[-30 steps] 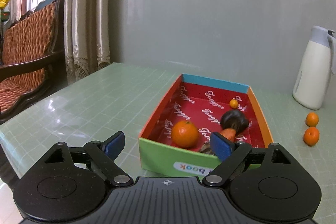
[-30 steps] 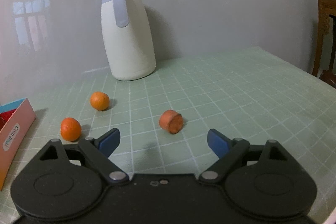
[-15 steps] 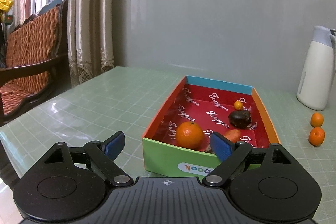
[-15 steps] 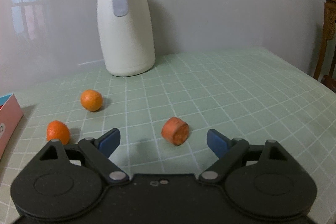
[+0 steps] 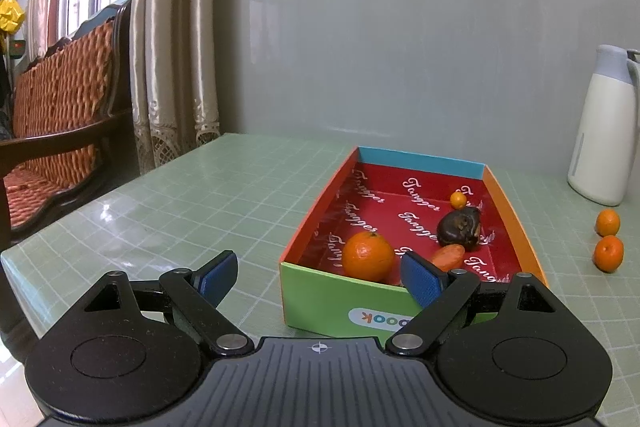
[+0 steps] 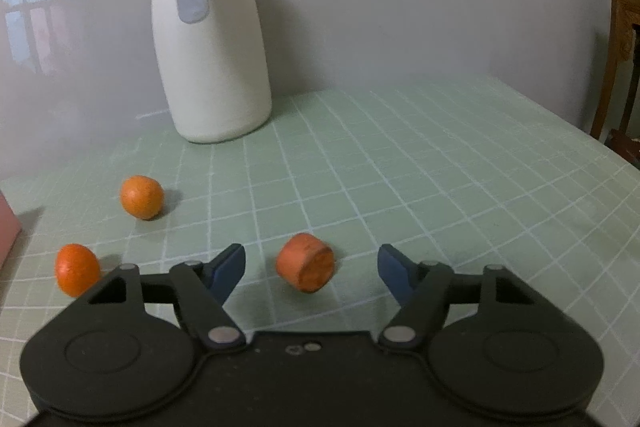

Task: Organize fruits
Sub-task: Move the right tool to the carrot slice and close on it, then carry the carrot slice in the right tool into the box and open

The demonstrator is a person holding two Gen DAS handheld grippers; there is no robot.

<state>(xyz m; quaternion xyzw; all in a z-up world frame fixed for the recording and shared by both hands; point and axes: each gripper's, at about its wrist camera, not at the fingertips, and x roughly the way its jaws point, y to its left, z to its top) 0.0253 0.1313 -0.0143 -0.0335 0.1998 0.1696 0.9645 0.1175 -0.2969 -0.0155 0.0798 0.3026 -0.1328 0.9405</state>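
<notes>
A carrot chunk (image 6: 306,268) lies on the green table between the blue pads of my right gripper (image 6: 312,269). The jaws are closing, and neither pad touches the chunk. Two small oranges (image 6: 142,197) (image 6: 76,269) lie to its left; the left wrist view shows them too (image 5: 607,222) (image 5: 608,253). My left gripper (image 5: 320,273) stands open and empty before the colourful box (image 5: 316,301). Inside the box lie a large orange (image 5: 367,255), a carrot piece (image 5: 448,255), a dark fruit (image 5: 458,227) and a tiny orange (image 5: 458,200).
A white jug (image 6: 210,39) with a grey lid stands at the wall behind the loose fruit, seen also at the right of the left wrist view as the jug (image 5: 604,131). A wooden sofa (image 5: 60,131) and curtains (image 5: 176,39) stand beyond the table's left edge. A wooden chair (image 6: 620,59) is at right.
My right gripper has moved forward to the carrot chunk, which now lies between its narrowing jaws. The left gripper view has barely shifted.
</notes>
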